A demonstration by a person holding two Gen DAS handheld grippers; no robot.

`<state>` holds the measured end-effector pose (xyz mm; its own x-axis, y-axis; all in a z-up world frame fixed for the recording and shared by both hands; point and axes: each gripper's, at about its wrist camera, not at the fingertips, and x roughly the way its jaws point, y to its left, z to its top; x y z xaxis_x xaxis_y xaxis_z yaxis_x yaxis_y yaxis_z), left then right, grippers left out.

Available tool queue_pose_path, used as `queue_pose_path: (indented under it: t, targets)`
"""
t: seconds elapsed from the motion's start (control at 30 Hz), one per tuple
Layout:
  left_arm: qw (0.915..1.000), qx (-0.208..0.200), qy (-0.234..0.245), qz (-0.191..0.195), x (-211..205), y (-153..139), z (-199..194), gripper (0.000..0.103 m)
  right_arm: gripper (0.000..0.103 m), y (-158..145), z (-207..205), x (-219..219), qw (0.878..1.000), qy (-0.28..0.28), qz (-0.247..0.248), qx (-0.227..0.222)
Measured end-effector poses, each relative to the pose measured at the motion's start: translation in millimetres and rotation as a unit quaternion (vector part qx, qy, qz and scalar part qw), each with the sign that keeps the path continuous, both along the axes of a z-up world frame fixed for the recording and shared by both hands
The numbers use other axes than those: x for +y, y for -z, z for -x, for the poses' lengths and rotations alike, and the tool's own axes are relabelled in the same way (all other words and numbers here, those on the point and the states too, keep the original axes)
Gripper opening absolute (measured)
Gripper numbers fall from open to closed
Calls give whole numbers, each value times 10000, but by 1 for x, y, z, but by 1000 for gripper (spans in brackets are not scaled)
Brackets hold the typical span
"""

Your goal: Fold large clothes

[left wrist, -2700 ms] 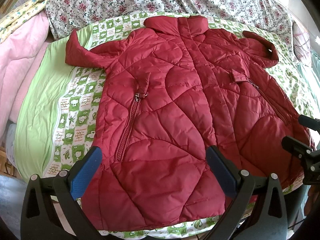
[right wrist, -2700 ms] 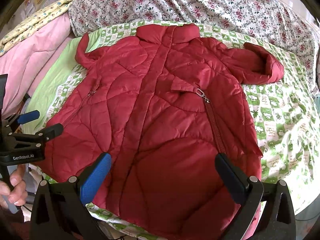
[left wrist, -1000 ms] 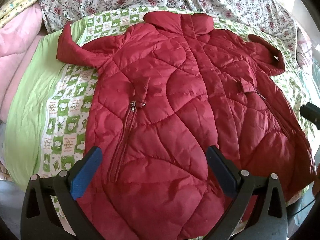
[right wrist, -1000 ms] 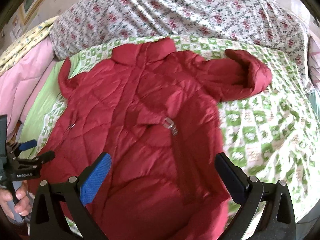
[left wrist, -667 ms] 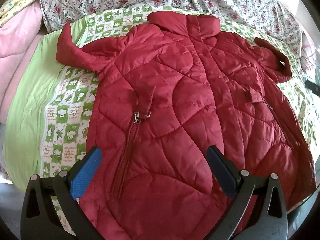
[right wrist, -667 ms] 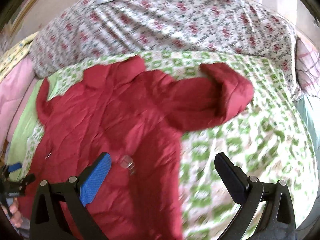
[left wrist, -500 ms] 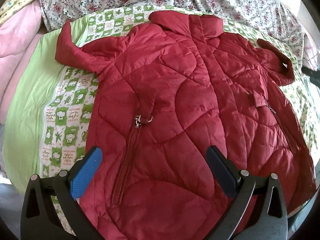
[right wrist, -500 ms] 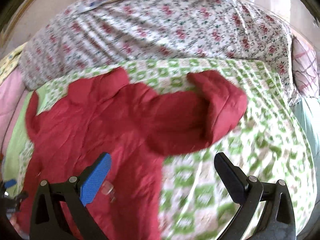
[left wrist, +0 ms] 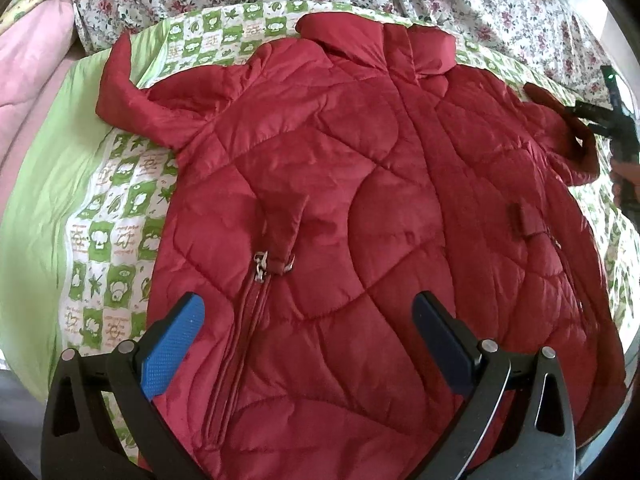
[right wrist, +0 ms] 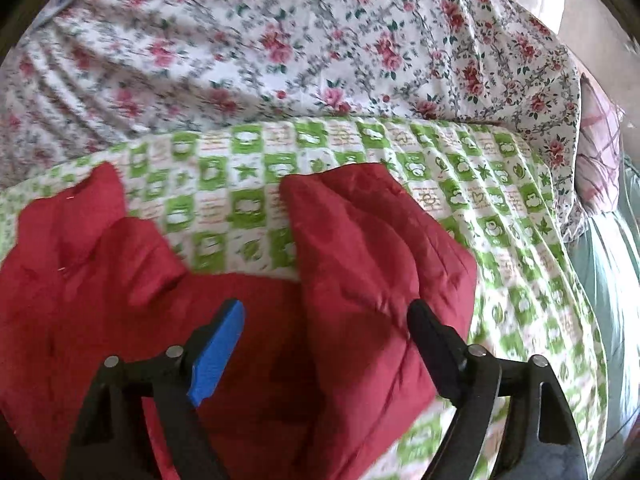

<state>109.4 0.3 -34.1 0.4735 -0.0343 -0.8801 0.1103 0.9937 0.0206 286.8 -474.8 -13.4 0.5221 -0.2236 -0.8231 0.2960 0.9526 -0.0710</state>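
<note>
Right gripper (right wrist: 324, 328) over the bent-back sleeve (right wrist: 380, 264), jaws just been narrowing but not clamped yet, padded red fabric sitting between the fingers (right wrist: 218, 344) with the pads not pressing on it as far as can be seen. Left gripper (left wrist: 308, 324) spread wide over the lower front of the red quilted jacket (left wrist: 360, 200), nothing pinched, blue pad facing in. Jacket spread face-up on the green-and-white checked blanket (left wrist: 116, 216), collar (left wrist: 376, 40) at the far end, other sleeve (left wrist: 132, 108) sticking out to the side, wavy stitched quilting all over, closed front, slanted pocket zipper (left wrist: 260, 268) with a silver pull beside a small tab. Tiny cartoon prints and scribbly writing in the blanket squares, too small to read. Floral bedding (right wrist: 304, 48) bunched up behind the blanket, pink quilt (left wrist: 28, 64) off to the side.
</note>
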Motion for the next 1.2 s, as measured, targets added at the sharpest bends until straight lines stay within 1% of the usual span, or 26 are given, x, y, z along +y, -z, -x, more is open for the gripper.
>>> queue_pose_path:
  t: [0.03,0.07,0.17,0.23,0.27,0.3,0.4,0.5,0.63,0.67,0.73,0.8,0.83,0.9,0.93,1.0,1.03,1.1,1.13,1.17,1.2]
  targets:
    - [10000,-24,-10,-12,0,0,-2,103,78,5,-6,-5,10000,50,22,19]
    - [10000,-33,-15,-29,-1,0,-5,103,75,9,-10,-9,9999,100,34,-106]
    - [10000,-75,-32,-23,-2,1,-14,103,67,23,-21,-22,9997,228,105,38]
    - [9999,-103,-42,12,-2,3,-18,103,49,27,-22,-25,9997,225,70,34]
    - [9999,-138,-66,12,-2,4,-21,103,30,28,-22,-26,9998,204,38,-22]
    - [9998,-153,-98,3,-2,6,-22,103,19,27,-19,-26,9998,191,-16,-86]
    - [9999,-106,-116,58,-1,14,-25,103,15,16,-11,-20,9992,177,-20,-359]
    - [9999,64,-100,116,-1,24,-28,103,13,0,1,-7,9971,-32,-318,-690]
    - [9998,165,-84,126,0,29,-27,103,13,-22,22,29,9896,-538,-656,-1163]
    - [9997,167,-84,157,2,29,-27,103,13,-27,29,44,9866,-731,-753,-1250]
    - [9994,183,-76,290,5,28,-27,103,13,-29,37,69,9804,-1069,-966,-1341]
    - [9988,223,-65,430,8,27,-27,103,13,-33,46,103,9705,-1548,-1235,-1374]
    - [9984,237,-49,518,10,27,-27,103,13,-36,49,115,9673,-1691,-1322,-1349]
    - [9973,245,-14,687,13,24,-27,103,13,-36,56,152,9573,-2131,-1513,-1236]
    - [9969,229,11,750,14,23,-26,103,13,-34,59,163,9539,-2272,-1561,-1188]
    - [9954,210,70,932,17,19,-25,103,13,-27,65,196,9432,-2667,-1717,-990]
    - [9946,224,87,1012,19,17,-27,103,13,-24,68,207,9467,-2701,-1687,-483]
    - [9889,273,164,1452,25,13,-32,103,13,-13,73,231,9395,-2959,-1703,-278]
    - [9862,306,185,1617,26,13,-34,103,13,-10,75,240,9379,-3027,-1680,-233]
    - [9809,365,204,1902,30,12,-40,103,13,-6,77,249,9362,-3100,-1649,-171]
    - [9767,393,193,2100,34,12,-46,103,14,-1,78,254,9349,-3127,-1676,-122]
